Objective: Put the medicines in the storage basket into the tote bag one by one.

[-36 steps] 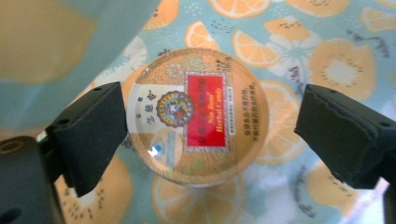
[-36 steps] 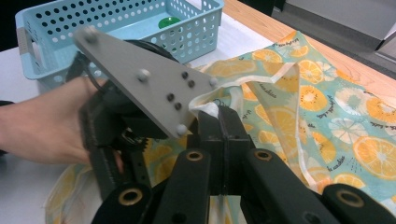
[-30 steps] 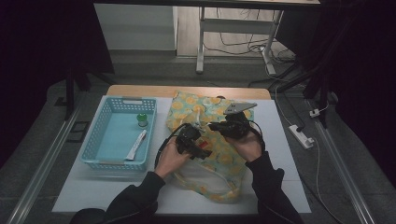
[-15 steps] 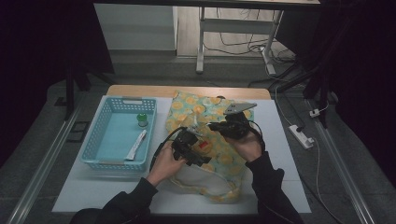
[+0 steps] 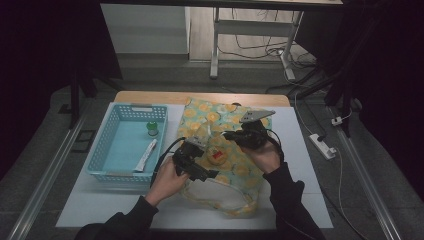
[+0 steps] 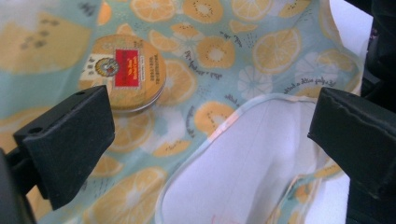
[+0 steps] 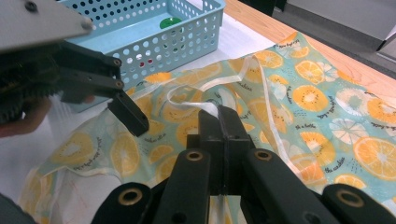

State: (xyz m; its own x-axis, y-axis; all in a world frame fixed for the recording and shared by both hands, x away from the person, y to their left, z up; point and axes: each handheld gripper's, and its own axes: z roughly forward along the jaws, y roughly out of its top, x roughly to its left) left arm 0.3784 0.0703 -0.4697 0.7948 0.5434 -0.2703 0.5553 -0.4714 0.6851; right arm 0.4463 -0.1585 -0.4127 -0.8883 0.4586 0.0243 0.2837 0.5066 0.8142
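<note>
Right claw (image 7: pixel 219 114) pinches the apron (image 5: pixel 235 165); left claw (image 5: pixel 192 162) gapes near a tin (image 6: pixel 123 70) beside the basket (image 5: pixel 107 150).

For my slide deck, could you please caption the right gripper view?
Right gripper clamps the fruit-print bag rim; blue basket behind.

High view above the table (image 5: pixel 300 200); both tool cameras close over the shared fruit-print cloth (image 5: pixel 225 120).

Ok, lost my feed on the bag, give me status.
Right gripper shut on fruit-print bag's edge. Left gripper open above it, holding nothing. Round tin lying on the bag near the opening.
</note>
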